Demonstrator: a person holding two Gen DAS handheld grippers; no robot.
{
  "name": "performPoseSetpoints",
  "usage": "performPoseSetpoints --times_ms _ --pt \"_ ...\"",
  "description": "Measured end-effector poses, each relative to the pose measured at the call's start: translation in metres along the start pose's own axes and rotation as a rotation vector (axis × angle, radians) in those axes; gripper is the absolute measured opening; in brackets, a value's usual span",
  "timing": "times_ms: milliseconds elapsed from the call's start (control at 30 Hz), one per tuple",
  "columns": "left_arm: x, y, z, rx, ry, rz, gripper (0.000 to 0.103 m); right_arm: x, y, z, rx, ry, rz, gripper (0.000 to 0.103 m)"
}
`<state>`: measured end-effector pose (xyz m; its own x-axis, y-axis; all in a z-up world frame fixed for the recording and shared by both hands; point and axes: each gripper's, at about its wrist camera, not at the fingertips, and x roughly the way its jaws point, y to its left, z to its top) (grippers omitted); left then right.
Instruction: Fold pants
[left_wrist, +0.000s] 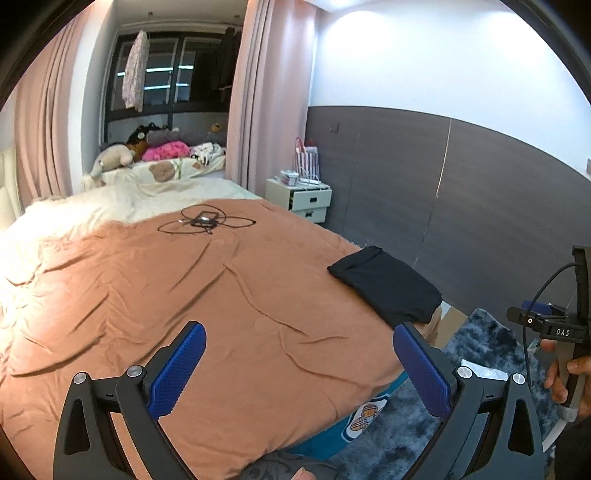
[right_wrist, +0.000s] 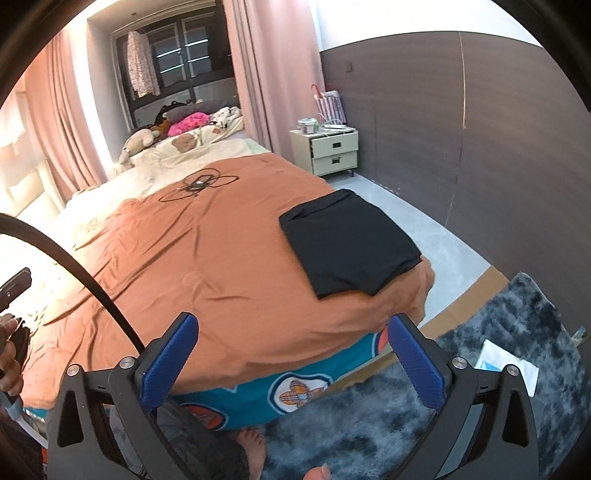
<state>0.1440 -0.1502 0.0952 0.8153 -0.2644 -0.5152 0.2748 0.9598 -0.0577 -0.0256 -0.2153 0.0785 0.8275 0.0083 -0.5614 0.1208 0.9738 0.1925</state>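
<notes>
Both sets of blue-padded tongs, the left tongs (left_wrist: 299, 365) and the right tongs (right_wrist: 293, 360), are spread wide with nothing between them, above the near edge of the bed with its wrinkled orange-brown cover (right_wrist: 207, 258). Beneath lie a shaggy grey-blue rug (right_wrist: 498, 325) and a bare foot (right_wrist: 253, 446). The black pants folded into a flat rectangle (right_wrist: 347, 240) rest on the bed's near right corner. Farther along, a looped black cable (left_wrist: 205, 221) lies on the cover. Beyond come cream bedding (left_wrist: 122, 199), a cream two-drawer nightstand (right_wrist: 334, 149), dark wood-grain wall panelling (left_wrist: 461, 206), pink curtains (left_wrist: 266, 92) and a dark window (left_wrist: 173, 74).
</notes>
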Motion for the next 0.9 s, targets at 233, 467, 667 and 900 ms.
performPoseSetpoints --times_ms 233,467,667,900 --pt "-0.031 0.0 -0.024 0.009 -0.02 0.052 0.103 -0.019 0.013 -0.022 0.003 -0.044 -0.019 0.103" --pt "-0.054 -0.005 -0.057 0.017 -0.025 0.101 0.103 -0.037 0.029 -0.049 -0.038 -0.093 0.043 0.103" --pt "-0.069 -0.009 -0.077 0.003 -0.033 0.116 0.103 -0.047 0.029 -0.077 -0.049 -0.13 0.092 0.103" --pt "-0.09 -0.011 -0.095 -0.004 -0.052 0.141 0.103 -0.047 0.027 -0.104 -0.053 -0.119 0.129 0.103"
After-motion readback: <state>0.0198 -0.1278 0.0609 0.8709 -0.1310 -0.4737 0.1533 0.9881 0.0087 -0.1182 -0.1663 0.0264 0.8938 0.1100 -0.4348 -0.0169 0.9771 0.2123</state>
